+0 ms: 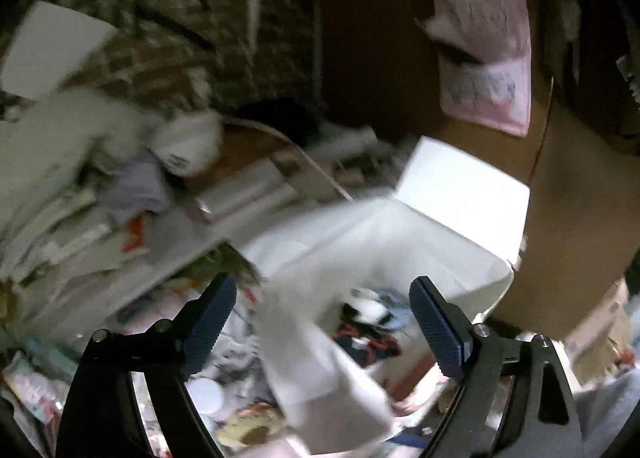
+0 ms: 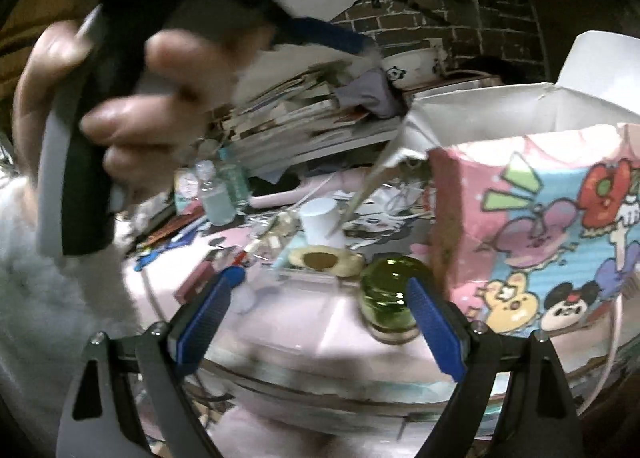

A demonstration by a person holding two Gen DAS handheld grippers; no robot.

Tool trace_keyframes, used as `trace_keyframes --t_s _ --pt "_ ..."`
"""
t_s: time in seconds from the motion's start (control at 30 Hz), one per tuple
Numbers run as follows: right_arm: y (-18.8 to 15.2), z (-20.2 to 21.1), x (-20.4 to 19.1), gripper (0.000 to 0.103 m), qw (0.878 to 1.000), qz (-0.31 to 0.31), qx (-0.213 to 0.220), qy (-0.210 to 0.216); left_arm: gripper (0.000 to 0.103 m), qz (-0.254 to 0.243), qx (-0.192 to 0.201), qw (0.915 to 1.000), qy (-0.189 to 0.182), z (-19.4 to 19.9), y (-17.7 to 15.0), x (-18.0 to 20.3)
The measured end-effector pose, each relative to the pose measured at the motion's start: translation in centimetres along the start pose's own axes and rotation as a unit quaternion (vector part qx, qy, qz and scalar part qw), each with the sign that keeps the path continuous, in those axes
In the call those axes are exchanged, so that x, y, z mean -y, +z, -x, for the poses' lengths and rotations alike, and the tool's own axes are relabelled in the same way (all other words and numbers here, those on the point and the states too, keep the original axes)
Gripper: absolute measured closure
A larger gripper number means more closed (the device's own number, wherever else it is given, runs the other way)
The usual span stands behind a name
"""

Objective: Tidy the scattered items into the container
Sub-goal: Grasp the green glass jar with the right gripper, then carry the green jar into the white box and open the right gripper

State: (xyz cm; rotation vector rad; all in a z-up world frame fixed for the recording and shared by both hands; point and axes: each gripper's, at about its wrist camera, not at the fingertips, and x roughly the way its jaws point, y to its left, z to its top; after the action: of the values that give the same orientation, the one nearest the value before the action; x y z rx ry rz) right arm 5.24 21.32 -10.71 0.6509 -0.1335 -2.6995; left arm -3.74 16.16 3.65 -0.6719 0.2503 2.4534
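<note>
Two grippers, left (image 1: 320, 322) and right (image 2: 320, 314), spread, holding nothing; green glass jar (image 2: 390, 298) near box (image 2: 500, 114): likely slick, fragile—grip its ribbed waist.

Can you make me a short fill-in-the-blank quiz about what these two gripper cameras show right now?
1. The small glass jar beside the right gripper is ____ in colour.
2. Both the right gripper and the left gripper have their jaws ____.
3. The wall behind the clutter is made of ____.
4. The box under the left gripper is ____ in colour.

Missing words: green; open; brick; white
</note>
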Motion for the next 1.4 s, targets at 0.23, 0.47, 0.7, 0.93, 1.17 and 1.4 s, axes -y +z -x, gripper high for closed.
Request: trace_keyframes --t_s 0.23,0.47,0.7,0.93,1.17,1.4 --pt "-0.8 0.3 0.7 0.040 0.999 0.004 0.015 -0.052 0.006 0.093 0.036 0.9950 0.014 3.5 -4.6 -3.8" --pt "-1.3 -0.7 0.9 0.056 0.994 0.021 0.017 -0.105 0.006 0.169 0.065 0.9829 0.029 4.9 -10.1 -7.6" --pt "-1.7 -1.6 0.5 0.059 0.989 0.029 0.020 -0.143 0.006 0.194 0.094 0.9764 0.009 6.0 -13.3 -8.6" --pt "-1.9 -2.9 -0.9 0.058 0.982 0.053 0.028 -0.176 0.006 0.197 0.108 0.9745 0.006 6.6 -14.0 -9.0" --pt "-2.4 -2.6 -1.0 0.059 0.982 0.058 0.043 -0.174 0.006 0.201 0.101 0.9743 0.007 6.2 -14.6 -9.4" --pt "-2.3 -3.5 -1.3 0.054 0.980 0.065 0.033 -0.186 0.006 0.208 0.108 0.9723 0.001 6.2 -14.9 -9.8"
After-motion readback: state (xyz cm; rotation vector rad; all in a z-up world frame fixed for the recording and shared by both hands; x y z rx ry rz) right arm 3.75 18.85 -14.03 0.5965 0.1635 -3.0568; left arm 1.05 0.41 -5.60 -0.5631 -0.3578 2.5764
